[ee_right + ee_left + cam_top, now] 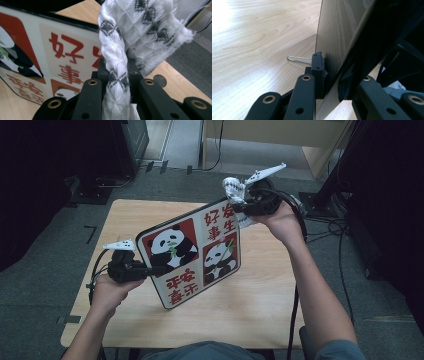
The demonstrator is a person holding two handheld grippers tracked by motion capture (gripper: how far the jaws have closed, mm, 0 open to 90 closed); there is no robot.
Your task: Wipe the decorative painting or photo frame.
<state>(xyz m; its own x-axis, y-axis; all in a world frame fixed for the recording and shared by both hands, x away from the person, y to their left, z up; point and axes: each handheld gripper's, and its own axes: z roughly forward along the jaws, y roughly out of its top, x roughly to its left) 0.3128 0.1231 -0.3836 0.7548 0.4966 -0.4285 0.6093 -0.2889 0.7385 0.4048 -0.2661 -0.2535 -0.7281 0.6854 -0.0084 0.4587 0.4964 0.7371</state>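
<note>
1. Panda board [192, 257], a flat panel with two panda pictures and red Chinese characters on a white face with a black rim, is held tilted in the air above the wooden counter [260, 300], its printed face up toward the high camera
2. Left tool [150, 270] clamps the board's near-left edge; in the left gripper view its jaws stand narrow, one on each side of the thin panel [334, 42], pads pressed against it
3. Behind that grip, a thin wire clip [298, 59] shows beside the jaw, with the pale wood grain of the counter beneath it
4. Right tool [239, 206] sits at the board's far-right corner, held higher than the left one, so the board slopes down toward the person's left hand [107, 292]
5. White cloth [117, 62], woven with small black diamond marks and frayed at its edge, is pinched between the right tool's jaws, which are closed tight on it; a bunch of it rises above the jaws
6. In the right gripper view the cloth lies just beside the board's printed face [62, 57], near the red characters; whether it touches the surface cannot be told
7. Right hand [282, 222] grips its tool from behind, cable trailing down past the counter's edge to the grey floor [380, 290]
</note>
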